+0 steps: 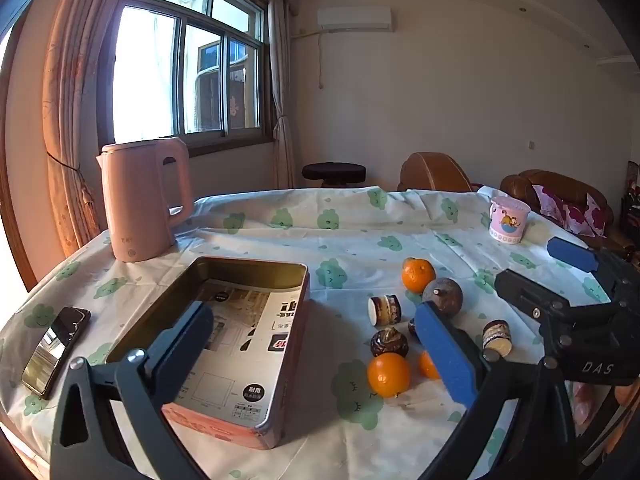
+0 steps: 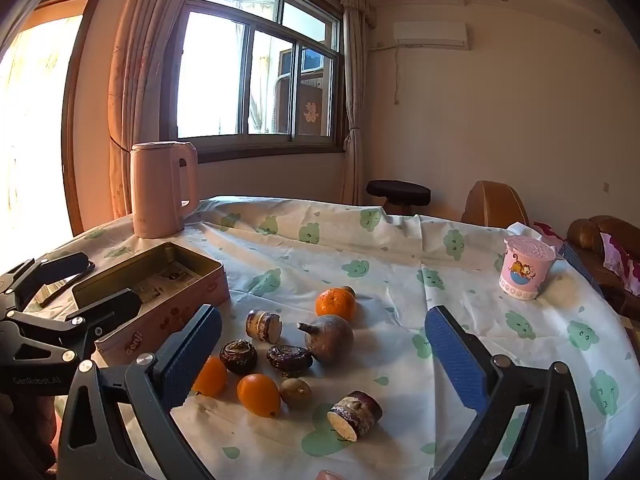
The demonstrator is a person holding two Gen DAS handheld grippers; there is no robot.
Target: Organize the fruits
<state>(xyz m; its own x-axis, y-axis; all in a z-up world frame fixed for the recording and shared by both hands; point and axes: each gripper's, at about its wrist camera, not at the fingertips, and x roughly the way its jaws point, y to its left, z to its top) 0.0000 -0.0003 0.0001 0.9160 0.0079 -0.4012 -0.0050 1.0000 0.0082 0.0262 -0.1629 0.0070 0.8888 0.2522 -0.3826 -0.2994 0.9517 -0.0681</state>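
Both jaws spread and empty: we lower the right gripper (image 2: 324,356) squarely over an orange (image 2: 258,395) right of the tin (image 2: 160,280), left gripper (image 1: 312,344) waiting.

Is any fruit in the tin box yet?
No. The tin box holds only a printed paper liner; the oranges sit on the tablecloth beside it.

Left wrist cam: sits behind left tongs (image 1: 316,344), low over worktop (image 1: 360,236), tilted slightly down, facing window wall; tin box (image 1: 224,300) close in front. Right wrist cam: same heading, set further right, behind right tongs (image 2: 324,356), fruit pile (image 2: 296,352) near. Shared: box, fruit, kettle (image 1: 140,200), pink cup (image 2: 524,268), window; each cam catches the other's tongs.
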